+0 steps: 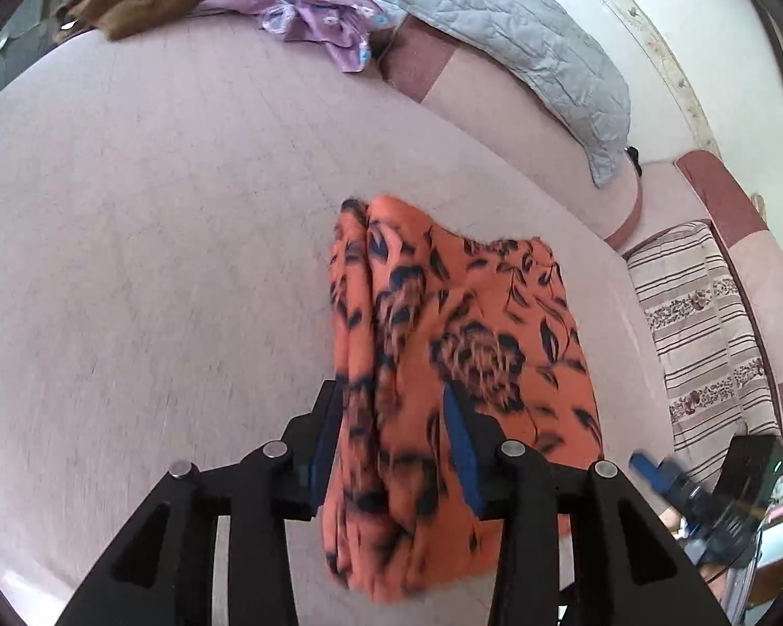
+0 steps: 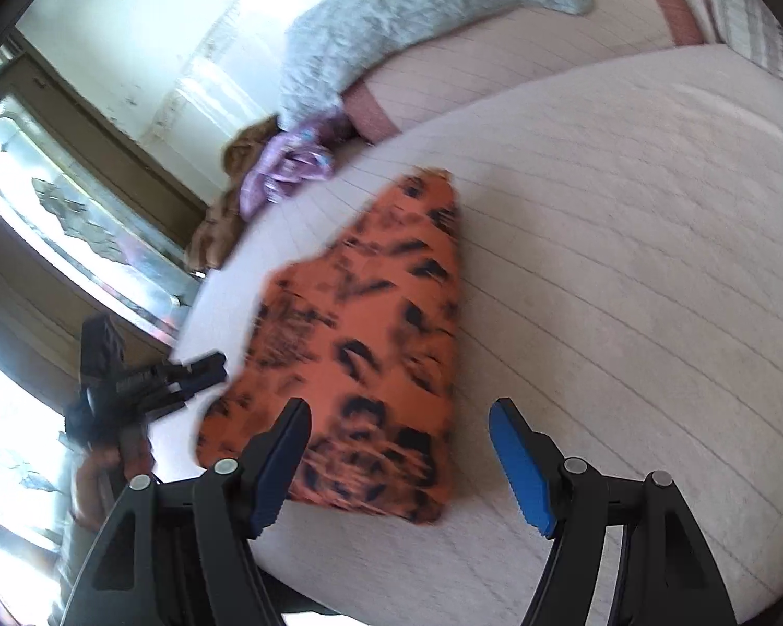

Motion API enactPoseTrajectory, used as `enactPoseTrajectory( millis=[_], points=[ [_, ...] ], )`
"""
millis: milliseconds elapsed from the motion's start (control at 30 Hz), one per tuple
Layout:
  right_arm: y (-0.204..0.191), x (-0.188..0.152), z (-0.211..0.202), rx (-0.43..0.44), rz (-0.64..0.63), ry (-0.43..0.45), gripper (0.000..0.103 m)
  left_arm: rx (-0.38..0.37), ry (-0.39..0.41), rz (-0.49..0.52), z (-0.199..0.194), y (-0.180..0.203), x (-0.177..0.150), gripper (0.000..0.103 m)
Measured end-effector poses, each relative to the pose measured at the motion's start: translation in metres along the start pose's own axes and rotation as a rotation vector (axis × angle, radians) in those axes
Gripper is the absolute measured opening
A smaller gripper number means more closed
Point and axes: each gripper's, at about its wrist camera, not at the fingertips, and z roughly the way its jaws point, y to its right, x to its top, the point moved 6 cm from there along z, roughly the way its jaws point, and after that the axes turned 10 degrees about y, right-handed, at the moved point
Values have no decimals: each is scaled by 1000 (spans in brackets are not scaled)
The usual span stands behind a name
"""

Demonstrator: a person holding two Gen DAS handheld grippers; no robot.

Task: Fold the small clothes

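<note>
The folded cloth (image 1: 459, 344) is orange with dark blue flowers and leaves. The bed (image 1: 156, 240) is pale pink. The blanket (image 1: 522, 41) is grey. The crumpled shirt (image 1: 323, 15) is purple. The gripper pads (image 2: 519, 469) are blue.

Both the left gripper (image 1: 391, 407) and the right gripper (image 2: 399, 435) are black angular linkages with round silver pivot pins — their fingers (image 2: 517, 464) faced in ribbed blue pads.

A home living room — a pink sofa (image 1: 146, 219) with cushioned backrest. A grey quilt (image 1: 522, 36) drapes it; clothes (image 1: 318, 10) lie heaped — a window (image 2: 73, 208) beside.
</note>
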Motion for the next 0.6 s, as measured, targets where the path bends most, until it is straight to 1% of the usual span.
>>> enactPoseTrajectory(
  millis=[33, 67, 100, 167, 233, 300, 367, 400, 433, 467, 500, 533, 567, 600],
  points=[
    [-6, 4, -1, 26, 6, 5, 74, 18, -16, -8, -1, -3, -11, 15],
    [-13, 8, 0, 62, 17, 8, 75, 42, -39, -25, 1, -9, -23, 4],
    [-17, 10, 2, 86, 23, 7, 76, 55, -68, -40, 6, -15, -37, 5],
    [-20, 8, 7, 97, 31, -10, 77, 65, -62, -68, 6, -24, -50, 5],
    [-17, 0, 12, 88, 42, -33, 77, 25, -36, -112, -5, -25, -48, 5],
    [-10, -9, 18, 72, 60, -63, 77, 4, -32, -94, -13, -19, -46, 5],
    [-3, -12, 17, 66, 81, -74, 77, -27, -19, -46, -25, -3, -44, 9],
    [-1, -12, 15, 63, 88, -72, 77, -44, -5, -26, -30, 6, -45, 20],
    [1, -12, 14, 60, 95, -67, 79, -52, 5, -5, -32, 14, -47, 39],
    [4, -9, 12, 55, 108, -57, 82, -43, 7, 20, -30, 17, -50, 45],
    [6, -7, 12, 54, 121, -51, 84, -13, -2, 39, -25, 16, -54, 44],
    [11, -4, 13, 53, 149, -49, 90, 50, -46, 31, -12, 8, -63, 22],
    [16, -2, 15, 56, 179, -57, 91, 78, -66, 23, -6, 3, -69, 14],
    [19, -1, 18, 58, 203, -68, 91, 83, -61, 25, -3, -1, -72, 15]
  ],
)
